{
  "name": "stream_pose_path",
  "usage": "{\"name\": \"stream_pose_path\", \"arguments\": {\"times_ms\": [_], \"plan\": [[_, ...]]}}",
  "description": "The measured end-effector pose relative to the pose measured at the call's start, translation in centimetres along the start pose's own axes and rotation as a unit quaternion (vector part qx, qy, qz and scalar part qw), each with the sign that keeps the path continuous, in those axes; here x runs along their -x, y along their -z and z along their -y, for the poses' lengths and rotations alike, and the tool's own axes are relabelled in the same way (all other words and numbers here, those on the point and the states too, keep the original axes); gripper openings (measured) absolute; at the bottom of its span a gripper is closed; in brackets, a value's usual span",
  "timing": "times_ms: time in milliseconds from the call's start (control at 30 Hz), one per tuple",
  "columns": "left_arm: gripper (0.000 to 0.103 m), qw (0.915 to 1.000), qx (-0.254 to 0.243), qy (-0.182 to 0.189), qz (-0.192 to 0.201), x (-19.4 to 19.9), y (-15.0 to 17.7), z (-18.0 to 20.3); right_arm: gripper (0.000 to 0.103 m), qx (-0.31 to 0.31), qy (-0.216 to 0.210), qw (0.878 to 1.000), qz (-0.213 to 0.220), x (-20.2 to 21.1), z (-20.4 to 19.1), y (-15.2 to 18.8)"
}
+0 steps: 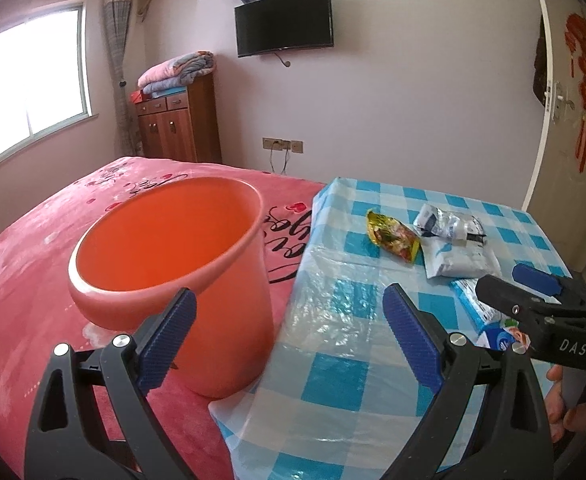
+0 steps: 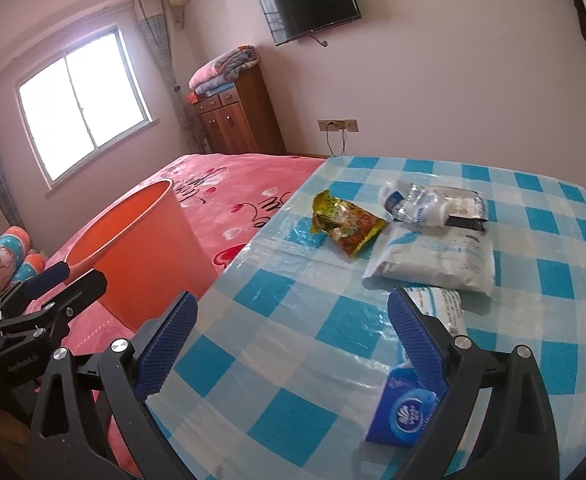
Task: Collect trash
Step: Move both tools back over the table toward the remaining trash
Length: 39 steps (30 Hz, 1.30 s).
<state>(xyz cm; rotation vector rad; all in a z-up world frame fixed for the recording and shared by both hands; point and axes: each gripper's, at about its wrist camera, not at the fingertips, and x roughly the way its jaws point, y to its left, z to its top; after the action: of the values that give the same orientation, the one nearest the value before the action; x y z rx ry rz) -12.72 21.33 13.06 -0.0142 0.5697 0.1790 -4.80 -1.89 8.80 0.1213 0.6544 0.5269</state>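
Observation:
An orange plastic bucket (image 1: 173, 264) stands on the pink bed beside a table (image 1: 333, 376) with a blue checked cloth. My left gripper (image 1: 289, 320) is open, its left finger just in front of the bucket's rim and its right finger over the table edge. On the cloth lie a yellow snack wrapper (image 2: 345, 224), a crumpled white-blue wrapper (image 2: 421, 204), a white pouch (image 2: 433, 260) and a blue tissue pack (image 2: 405, 404). My right gripper (image 2: 293, 320) hovers open over the table, its right finger above the tissue pack. Nothing is held.
The pink bedspread (image 1: 33, 280) stretches left of the table. A wooden cabinet (image 1: 181, 120) with folded blankets stands at the far wall, under a wall TV (image 1: 285, 22). A door (image 1: 573, 120) is at the right. A hand (image 1: 561, 408) holds the right gripper.

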Motion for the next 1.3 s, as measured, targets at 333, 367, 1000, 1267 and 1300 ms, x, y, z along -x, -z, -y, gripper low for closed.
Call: {"name": "stream_pose_path", "arguments": {"times_ms": [333, 367, 1000, 1267, 1300], "plan": [[0.095, 0.9994, -0.025, 0.014, -0.017, 0.1, 0.9, 2.7, 0.095, -0.013, 0.017, 1.0, 0.003, 1.5, 2.6, 1.5], [0.095, 0.9993, -0.027, 0.016, -0.02, 0.1, 1.0, 3.0, 0.095, -0.017, 0.018, 1.0, 0.003, 1.6, 3.0, 1.7], [0.095, 0.9958, -0.063, 0.036, -0.056, -0.4, 2.6, 8.3, 0.095, -0.076, 0.022, 0.997, -0.022, 2.3, 9.4, 5.1], [0.095, 0.9948, -0.064, 0.033, -0.072, -1.2, 2.9, 8.9, 0.095, -0.069, 0.009, 0.996, -0.051, 1.1, 9.7, 6.2], [0.095, 0.9947, -0.063, 0.032, -0.074, -1.3, 2.9, 8.9, 0.095, -0.065, 0.008, 0.996, -0.057, 0.8, 9.6, 6.4]]}}
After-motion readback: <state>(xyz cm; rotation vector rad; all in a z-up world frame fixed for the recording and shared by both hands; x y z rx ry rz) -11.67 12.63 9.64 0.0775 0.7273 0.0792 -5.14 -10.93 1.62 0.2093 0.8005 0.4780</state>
